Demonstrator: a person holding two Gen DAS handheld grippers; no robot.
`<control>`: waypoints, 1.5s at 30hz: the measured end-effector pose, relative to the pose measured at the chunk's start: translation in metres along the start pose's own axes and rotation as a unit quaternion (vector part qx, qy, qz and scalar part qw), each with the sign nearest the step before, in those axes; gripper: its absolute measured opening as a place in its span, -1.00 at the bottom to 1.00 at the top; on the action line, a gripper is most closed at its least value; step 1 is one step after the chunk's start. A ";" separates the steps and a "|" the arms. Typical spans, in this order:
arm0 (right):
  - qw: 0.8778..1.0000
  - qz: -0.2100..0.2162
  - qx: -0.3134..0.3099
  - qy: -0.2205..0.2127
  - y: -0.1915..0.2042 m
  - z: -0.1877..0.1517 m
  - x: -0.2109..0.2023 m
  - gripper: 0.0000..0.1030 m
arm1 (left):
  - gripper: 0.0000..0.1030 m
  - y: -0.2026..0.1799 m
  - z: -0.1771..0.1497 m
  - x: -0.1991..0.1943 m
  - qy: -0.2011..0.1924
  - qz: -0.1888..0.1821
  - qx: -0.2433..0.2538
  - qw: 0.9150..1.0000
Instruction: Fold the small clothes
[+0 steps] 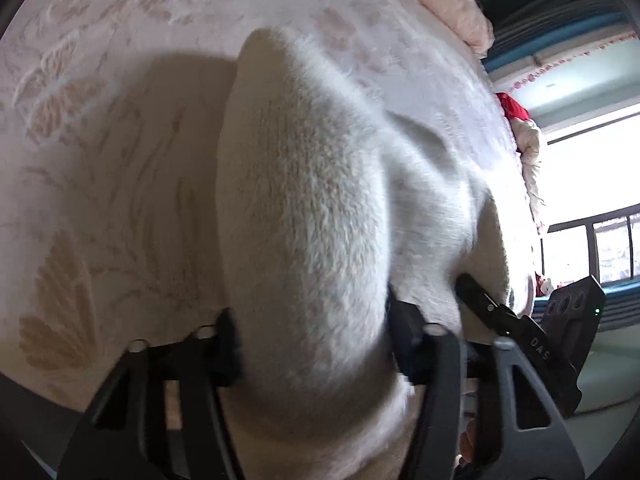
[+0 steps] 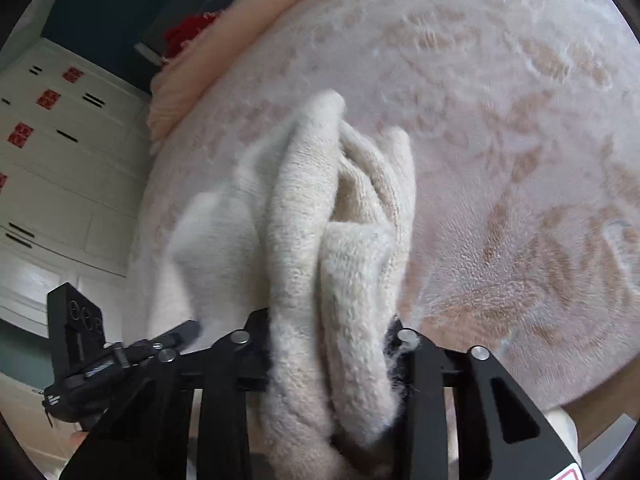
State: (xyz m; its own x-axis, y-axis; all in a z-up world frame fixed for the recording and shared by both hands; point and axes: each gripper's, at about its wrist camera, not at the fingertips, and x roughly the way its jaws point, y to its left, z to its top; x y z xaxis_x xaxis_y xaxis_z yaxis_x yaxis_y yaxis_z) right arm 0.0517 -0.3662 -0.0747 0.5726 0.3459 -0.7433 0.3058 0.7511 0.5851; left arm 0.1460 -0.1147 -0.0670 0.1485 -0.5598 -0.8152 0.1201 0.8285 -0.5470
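Two grippers' fingers (image 1: 394, 344) pinching cream fleece garment (image 1: 304, 200), fingertips buried, bedspread (image 2: 500, 120) blurred.

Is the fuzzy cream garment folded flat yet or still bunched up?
Still bunched. The cream garment hangs in thick rolls, clamped in both the right tongs and left tongs above the bedspread.

A cream, fuzzy knit garment (image 2: 340, 232) hangs bunched in thick folds. It is lifted above the bed.
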 end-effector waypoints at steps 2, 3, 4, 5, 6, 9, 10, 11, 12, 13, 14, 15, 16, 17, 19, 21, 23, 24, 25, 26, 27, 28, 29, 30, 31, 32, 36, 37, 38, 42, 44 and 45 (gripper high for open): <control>1.000 -0.003 -0.017 -0.019 0.020 -0.006 -0.026 -0.40 | -0.10 -0.015 -0.002 -0.018 -0.009 -0.005 0.023 1.000; 0.999 -0.008 -0.024 -0.028 0.028 -0.009 -0.038 -0.40 | -0.11 -0.023 -0.005 -0.028 -0.014 -0.009 0.036 0.999; 0.999 -0.011 -0.030 -0.040 0.036 -0.015 -0.054 -0.40 | -0.11 -0.034 -0.008 -0.040 -0.022 -0.014 0.054 0.998; 0.998 -0.010 -0.033 -0.049 0.041 -0.018 -0.066 -0.40 | -0.11 -0.041 -0.010 -0.051 -0.028 -0.019 0.068 0.997; 0.997 -0.006 -0.034 -0.062 0.047 -0.021 -0.081 -0.40 | -0.11 -0.049 -0.012 -0.065 -0.038 -0.024 0.082 0.996; 0.993 0.007 -0.042 -0.109 0.063 -0.028 -0.131 -0.40 | -0.10 -0.076 -0.019 -0.109 -0.073 -0.047 0.129 0.988; 0.991 0.009 -0.049 -0.124 0.072 -0.028 -0.144 -0.40 | -0.10 -0.086 -0.021 -0.125 -0.086 -0.054 0.145 0.984; 0.987 0.011 -0.061 -0.146 0.085 -0.030 -0.164 -0.40 | -0.10 -0.094 -0.022 -0.140 -0.097 -0.061 0.157 0.981; 0.983 0.013 -0.073 -0.167 0.097 -0.031 -0.182 -0.40 | -0.10 -0.105 -0.024 -0.162 -0.116 -0.072 0.175 0.975; 0.980 0.016 -0.080 -0.180 0.107 -0.031 -0.192 -0.40 | -0.10 -0.114 -0.023 -0.177 -0.130 -0.080 0.186 0.971; 0.974 0.022 -0.094 -0.203 0.122 -0.031 -0.210 -0.40 | -0.10 -0.119 -0.025 -0.194 -0.145 -0.087 0.198 0.965; 0.969 0.026 -0.108 -0.222 0.136 -0.032 -0.225 -0.40 | -0.10 -0.124 -0.025 -0.210 -0.160 -0.094 0.211 0.960; 0.964 0.029 -0.120 -0.236 0.147 -0.028 -0.233 -0.40 | -0.10 -0.131 -0.025 -0.233 -0.182 -0.102 0.226 0.952; 0.956 0.034 -0.137 -0.256 0.165 -0.029 -0.248 -0.40 | -0.09 -0.135 -0.027 -0.249 -0.197 -0.107 0.237 0.945; 0.944 0.043 -0.164 -0.284 0.191 -0.032 -0.269 -0.39 | -0.09 -0.140 -0.029 -0.289 -0.236 -0.117 0.259 0.929; 0.928 0.055 -0.197 -0.311 0.222 -0.037 -0.288 -0.39 | -0.08 -0.140 -0.029 -0.321 -0.269 -0.122 0.274 0.915; 0.913 0.070 -0.228 -0.331 0.253 -0.038 -0.299 -0.38 | -0.07 -0.136 -0.030 -0.358 -0.310 -0.125 0.286 0.898; 0.907 0.078 -0.240 -0.337 0.266 -0.037 -0.301 -0.38 | -0.06 -0.133 -0.029 -0.372 -0.327 -0.125 0.289 0.891; 0.902 0.086 -0.250 -0.341 0.279 -0.035 -0.302 -0.38 | -0.06 -0.127 -0.028 -0.390 -0.348 -0.123 0.292 0.882; 0.896 0.097 -0.261 -0.345 0.293 -0.032 -0.302 -0.38 | -0.05 -0.124 -0.026 -0.401 -0.361 -0.120 0.295 0.877; 0.891 0.103 -0.272 -0.347 0.306 -0.030 -0.300 -0.37 | -0.05 -0.118 -0.024 -0.411 -0.373 -0.115 0.295 0.872; 0.887 0.109 -0.282 -0.348 0.318 -0.028 -0.297 -0.37 | -0.05 -0.109 -0.020 -0.423 -0.388 -0.109 0.294 0.867; 0.883 0.119 -0.290 -0.348 0.330 -0.025 -0.291 -0.37 | -0.04 -0.101 -0.017 -0.433 -0.400 -0.105 0.291 0.863; 0.881 0.126 -0.297 -0.346 0.341 -0.023 -0.284 -0.36 | -0.04 -0.094 -0.017 -0.440 -0.407 -0.101 0.290 0.860; 0.879 0.132 -0.302 -0.344 0.349 -0.021 -0.277 -0.36 | -0.04 -0.084 -0.012 -0.447 -0.416 -0.092 0.288 0.858; 0.878 0.138 -0.307 -0.339 0.360 -0.018 -0.265 -0.36 | -0.04 -0.075 -0.006 -0.449 -0.422 -0.087 0.286 0.856; 0.888 0.146 -0.310 -0.307 0.380 0.005 -0.213 -0.35 | -0.03 -0.032 0.025 -0.447 -0.421 -0.071 0.267 0.864; 0.891 0.145 -0.310 -0.300 0.382 0.008 -0.200 -0.35 | -0.03 -0.018 0.037 -0.441 -0.415 -0.067 0.259 0.869; 0.894 0.141 -0.310 -0.290 0.385 0.014 -0.182 -0.35 | -0.03 -0.008 0.045 -0.436 -0.409 -0.065 0.254 0.874; 0.912 0.131 -0.297 -0.249 0.384 0.028 -0.116 -0.35 | -0.03 0.035 0.076 -0.407 -0.384 -0.056 0.229 0.893; 0.922 0.120 -0.289 -0.229 0.382 0.035 -0.082 -0.35 | -0.03 0.056 0.089 -0.387 -0.370 -0.051 0.218 0.901; 0.925 0.115 -0.287 -0.221 0.381 0.036 -0.069 -0.35 | -0.03 0.063 0.094 -0.378 -0.365 -0.049 0.213 0.905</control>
State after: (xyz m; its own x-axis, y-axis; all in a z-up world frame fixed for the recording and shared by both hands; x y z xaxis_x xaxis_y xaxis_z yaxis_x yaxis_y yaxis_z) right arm 0.1563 -0.1247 0.2110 0.8663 0.3648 -0.3413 -0.2437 0.9050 0.3487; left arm 0.1898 0.1472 0.2248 0.7069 -0.6208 -0.3390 0.5120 0.7797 -0.3603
